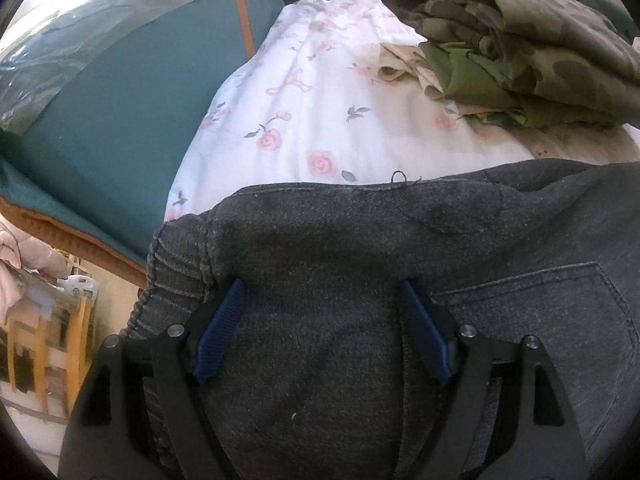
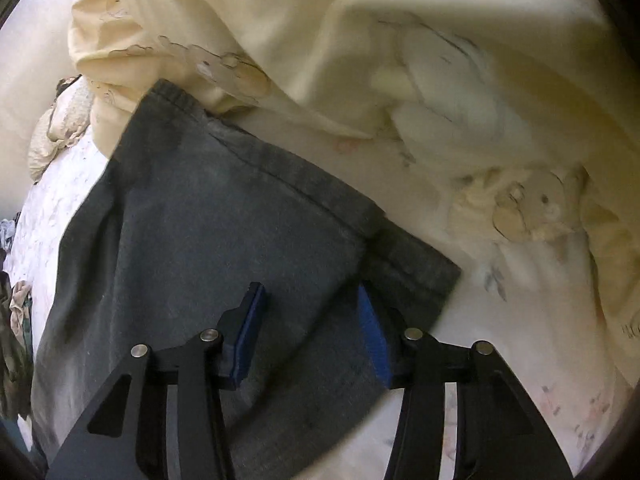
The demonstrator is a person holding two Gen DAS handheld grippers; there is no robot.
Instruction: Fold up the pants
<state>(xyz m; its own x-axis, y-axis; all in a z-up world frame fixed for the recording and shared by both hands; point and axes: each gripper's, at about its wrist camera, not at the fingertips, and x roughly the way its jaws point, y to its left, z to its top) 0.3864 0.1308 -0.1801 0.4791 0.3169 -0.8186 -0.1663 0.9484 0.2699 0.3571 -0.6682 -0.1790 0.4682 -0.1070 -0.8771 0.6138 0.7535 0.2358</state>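
Dark grey pants [image 1: 360, 240] lie on a white floral bedsheet [image 1: 320, 100]. The left wrist view shows their elastic waistband at the left and a back pocket [image 1: 560, 300] at the right. My left gripper [image 1: 322, 288] is open, its blue pads [image 1: 224, 320] resting on the waist fabric. The right wrist view shows the pants' leg end [image 2: 240, 208] with its hem [image 2: 412, 264]. My right gripper [image 2: 310, 292] is open just above the leg, close to the hem, holding nothing.
A folded camouflage and green garment pile [image 1: 520, 48] lies on the bed at the far right. A teal headboard or cushion [image 1: 120, 100] runs along the left. A cream blanket with animal prints [image 2: 400, 60] is bunched beyond the leg hem.
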